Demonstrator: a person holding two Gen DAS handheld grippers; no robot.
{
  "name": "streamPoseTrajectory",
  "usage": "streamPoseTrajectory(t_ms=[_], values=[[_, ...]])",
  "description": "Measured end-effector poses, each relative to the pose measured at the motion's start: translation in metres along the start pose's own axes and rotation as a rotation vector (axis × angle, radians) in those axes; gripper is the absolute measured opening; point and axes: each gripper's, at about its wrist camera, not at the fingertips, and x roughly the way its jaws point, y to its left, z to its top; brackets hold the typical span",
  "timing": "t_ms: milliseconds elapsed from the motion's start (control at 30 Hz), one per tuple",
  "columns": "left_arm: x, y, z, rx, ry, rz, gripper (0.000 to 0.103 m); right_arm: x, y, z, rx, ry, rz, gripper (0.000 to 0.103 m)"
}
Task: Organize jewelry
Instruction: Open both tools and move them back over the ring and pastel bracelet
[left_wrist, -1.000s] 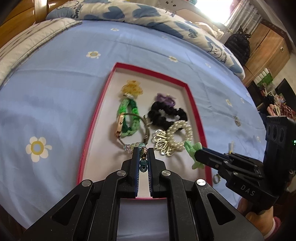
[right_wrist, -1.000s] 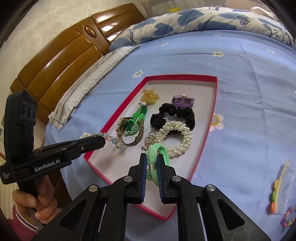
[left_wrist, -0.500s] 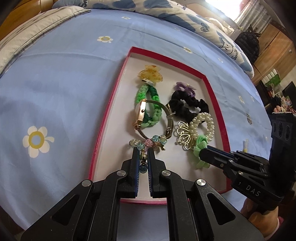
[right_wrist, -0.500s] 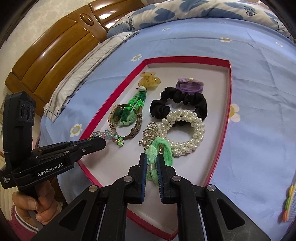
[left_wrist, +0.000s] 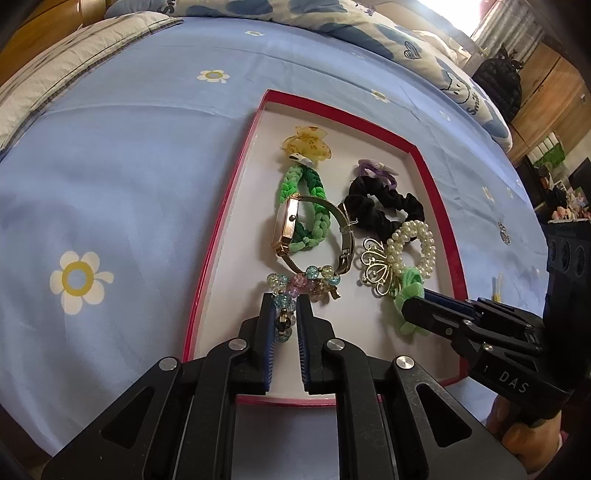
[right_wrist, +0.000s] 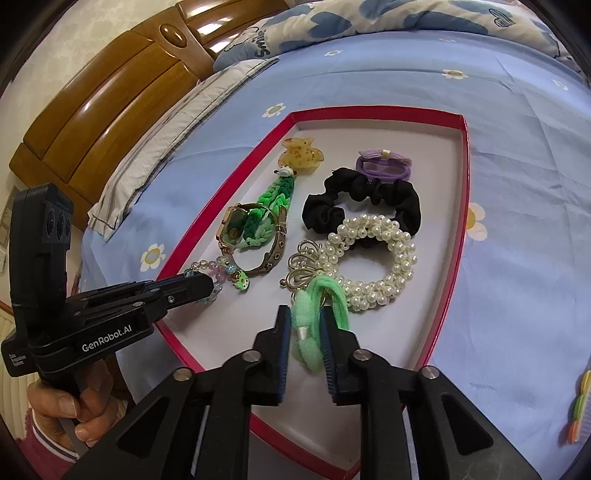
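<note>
A red tray (left_wrist: 218, 236) lay on a blue bed sheet (left_wrist: 129, 184) with little flowers on it, and all the pretty things were inside the tray. The left claw (left_wrist: 283, 306) was at the near end of the tray, on its left side. It was closed on a bead bracelet (left_wrist: 312, 272), with some beads pinched between its two sides and the rest of the bracelet lying on the tray floor. A hand (right_wrist: 62, 410) held the handle of that claw, out past the tray's near left corner. The right claw (right_wrist: 303, 310) was at the near end too, more toward the tray's right side. Its two sides had just been moving apart. A green hair tie (right_wrist: 314, 291) sat between them on the tray floor, and they no longer squeezed it; a small gap showed on one side of the tie. Just past the bead bracelet, toward the middle of the tray, a gold watch (left_wrist: 286, 229) lay looped with a green braided band (left_wrist: 310, 184). Farther in, near the tray's far end, was a yellow hair clip (left_wrist: 306, 146). On the right side of the tray, a pearl bracelet (left_wrist: 424, 240) with a gold charm (left_wrist: 376, 266) touched the green hair tie. A black scrunchie (left_wrist: 373, 210) lay just behind the pearls, and a purple hair tie (left_wrist: 373, 170) lay behind the scrunchie, closer to the tray's far end.
</note>
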Motion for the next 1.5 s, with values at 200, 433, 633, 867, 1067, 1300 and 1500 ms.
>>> streamPoseTrajectory(t_ms=[200, 433, 633, 867, 1067, 1300, 1500], values=[[-0.001, -0.002, -0.001, 0.010, 0.005, 0.014, 0.017, -0.001, 0.000, -0.002, 0.004, -0.001, -0.001, 0.025], [-0.008, -0.003, -0.001, 0.012, -0.006, 0.027, 0.029, -0.010, -0.003, -0.003, 0.009, -0.019, -0.006, 0.033], [-0.017, -0.008, -0.001, 0.016, -0.020, 0.038, 0.045, -0.022, -0.005, -0.006, 0.018, -0.041, -0.010, 0.034], [-0.027, -0.022, -0.001, 0.034, -0.042, 0.034, 0.052, -0.049, -0.015, -0.016, 0.052, -0.088, -0.010, 0.041], [-0.034, -0.044, -0.003, 0.072, -0.053, 0.017, 0.052, -0.076, -0.030, -0.028, 0.087, -0.133, -0.027, 0.041], [-0.039, -0.077, -0.007, 0.128, -0.054, -0.020, 0.053, -0.109, -0.059, -0.050, 0.152, -0.184, -0.065, 0.042], [-0.037, -0.109, -0.013, 0.185, -0.036, -0.050, 0.054, -0.140, -0.090, -0.071, 0.216, -0.228, -0.116, 0.042]])
